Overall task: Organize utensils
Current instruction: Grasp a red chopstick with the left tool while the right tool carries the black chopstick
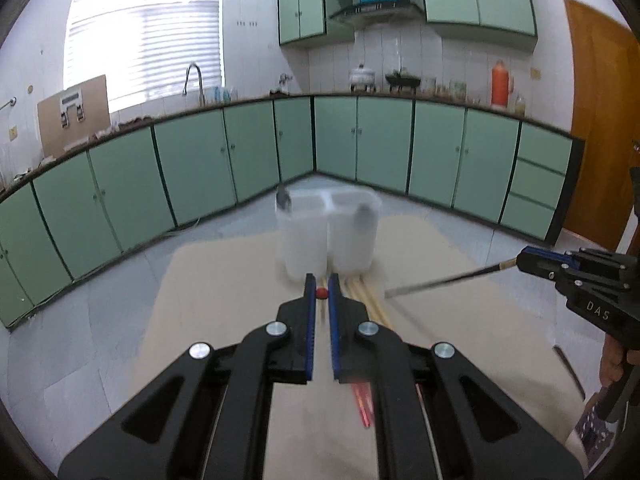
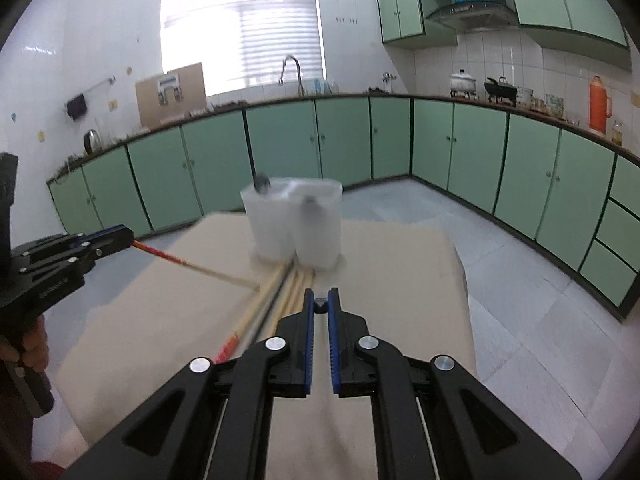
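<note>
Green cabinets are wrapping around the kitchen behind a beige tabletop (image 2: 392,280), and a window with blinds is glowing at the back. Out on that tabletop a translucent white utensil holder (image 1: 328,232) is standing upright, split into compartments, with a dark utensil end poking above its left compartment and another grey shape showing in the right one; both are too blurred to name.

Left tool (image 1: 322,294) is pointing forward and slightly downward toward the holder, its blue-padded jaws pinched narrow on the red end of a chopstick (image 2: 192,266). From the right wrist view that chopstick is sticking out sideways from the tool, red near the grip and pale wood beyond, its far tip slanting down to the pile of chopsticks (image 2: 280,292) lying in front of the holder. A hand (image 2: 28,348) is gripping the tool's handle at the left edge.

Right tool (image 2: 320,306) is angled the same way, jaws narrow and clamped on the round dark end of a black chopstick (image 1: 444,280). In the left wrist view this one is jutting out sideways, sloping down toward the pile, its tip hanging just beside the pale sticks. More red-ended sticks are lying beneath the left tool, blurred.
</note>
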Demonstrator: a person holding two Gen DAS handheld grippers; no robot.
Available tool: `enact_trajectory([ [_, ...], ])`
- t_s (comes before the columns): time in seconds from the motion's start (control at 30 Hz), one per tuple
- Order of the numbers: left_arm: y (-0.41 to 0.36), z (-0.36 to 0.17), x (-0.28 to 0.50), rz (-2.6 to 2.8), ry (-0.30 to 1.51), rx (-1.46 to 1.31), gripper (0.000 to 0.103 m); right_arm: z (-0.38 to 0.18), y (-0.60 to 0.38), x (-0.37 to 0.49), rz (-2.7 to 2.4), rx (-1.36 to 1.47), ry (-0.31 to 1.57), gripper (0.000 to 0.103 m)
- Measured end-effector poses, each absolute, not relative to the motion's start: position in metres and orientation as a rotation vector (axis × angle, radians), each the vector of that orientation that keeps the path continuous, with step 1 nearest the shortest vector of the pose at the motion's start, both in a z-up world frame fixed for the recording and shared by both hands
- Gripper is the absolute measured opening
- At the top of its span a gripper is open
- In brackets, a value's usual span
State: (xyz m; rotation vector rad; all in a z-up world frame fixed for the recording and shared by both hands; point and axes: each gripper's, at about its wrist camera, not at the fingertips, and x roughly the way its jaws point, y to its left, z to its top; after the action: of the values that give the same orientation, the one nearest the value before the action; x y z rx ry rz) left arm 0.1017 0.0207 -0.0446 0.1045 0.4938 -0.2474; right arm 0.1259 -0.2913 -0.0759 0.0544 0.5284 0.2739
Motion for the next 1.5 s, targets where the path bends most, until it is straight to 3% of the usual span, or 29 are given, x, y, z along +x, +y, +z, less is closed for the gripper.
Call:
enact_trajectory([
  [0.57,0.018,0.015,0.131,-0.308,0.4,0.036,0.005,-0.004,-0.283,0.182,0.379,0.056,0.493,0.007],
  [1.07,0.016,0.086,0.173,-0.293,0.247,0.039,0.005,0.096,-0.273,0.259,0.396,0.045,0.29,0.007],
  [1.23,0.005,0.075,0.213,-0.288,0.291,0.061,0.005,0.087,-0.262,0.292,0.368,0.026,0.262,0.007],
  [1.5,-0.004,0.03,0.269,-0.27,0.385,0.07,0.005,0.021,-0.249,0.333,0.339,0.023,0.322,0.007],
])
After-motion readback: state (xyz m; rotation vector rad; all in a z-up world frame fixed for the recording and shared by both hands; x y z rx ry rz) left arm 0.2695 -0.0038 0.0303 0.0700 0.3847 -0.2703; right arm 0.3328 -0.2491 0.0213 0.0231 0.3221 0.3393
